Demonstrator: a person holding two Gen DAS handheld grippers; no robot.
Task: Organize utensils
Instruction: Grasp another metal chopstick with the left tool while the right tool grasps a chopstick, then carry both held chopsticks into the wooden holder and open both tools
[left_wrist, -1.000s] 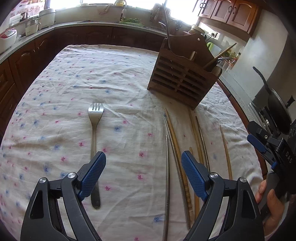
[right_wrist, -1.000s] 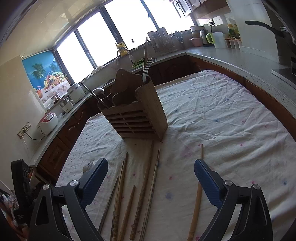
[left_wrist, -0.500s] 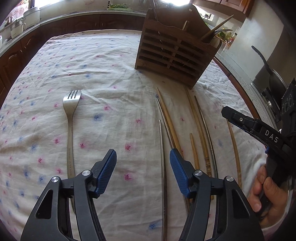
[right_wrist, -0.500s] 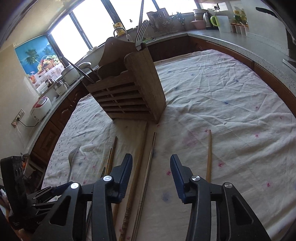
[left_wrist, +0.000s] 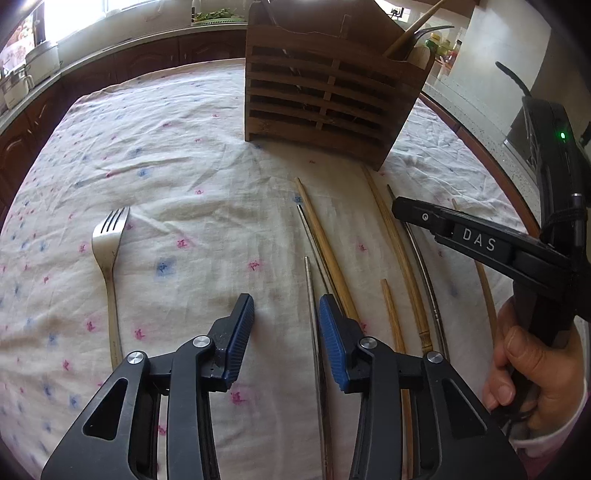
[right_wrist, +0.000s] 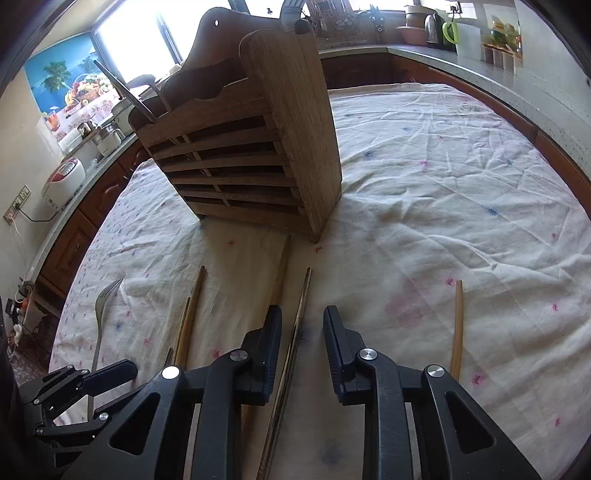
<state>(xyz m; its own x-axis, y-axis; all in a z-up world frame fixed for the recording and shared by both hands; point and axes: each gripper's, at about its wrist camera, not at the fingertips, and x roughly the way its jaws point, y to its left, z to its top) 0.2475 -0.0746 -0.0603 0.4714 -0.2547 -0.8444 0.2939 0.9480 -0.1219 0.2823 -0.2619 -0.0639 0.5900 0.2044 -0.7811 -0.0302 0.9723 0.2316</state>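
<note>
The right gripper (right_wrist: 302, 325) bears the white letters "DAS" on its side, readable in the left wrist view, with a green light lit on the unit behind it. Its jaws are closing, half shut, with a dark thin chopstick (right_wrist: 300, 314) lying between the pads, not yet pinched. The left gripper (left_wrist: 286, 314) is also closing, narrowed around a metal chopstick (left_wrist: 312, 317) just inside its right pad; nothing is gripped. More wooden chopsticks (left_wrist: 325, 243) lie side by side on the flowered tablecloth (left_wrist: 177, 177) in front of the slatted wooden utensil holder (left_wrist: 325, 92), which stands toward the table's far edge. A steel fork (left_wrist: 107, 254) lies apart nearer the left edge. A hand (left_wrist: 535, 376) grasps the right gripper's handle.
</note>
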